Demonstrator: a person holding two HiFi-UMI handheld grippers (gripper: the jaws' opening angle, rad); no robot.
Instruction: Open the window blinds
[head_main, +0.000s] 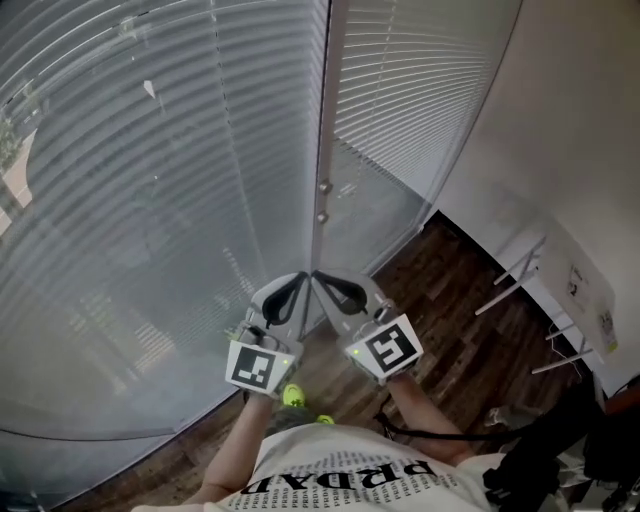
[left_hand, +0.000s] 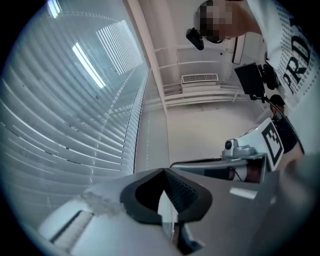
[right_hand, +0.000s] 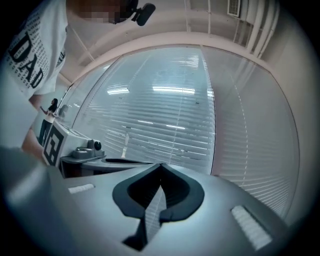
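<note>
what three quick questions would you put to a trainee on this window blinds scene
1. True or false: the grey slatted window blinds are pulled fully up, off the window.
2. The right gripper has its jaws: A wide apart; B together; C shut on a cup.
3. Fill in: the dark plank floor below the window is made of ____.

Key: 1 false, they hang down over the window. 2 B. 3 wood.

L gripper, R gripper: side by side, jaws shut
</note>
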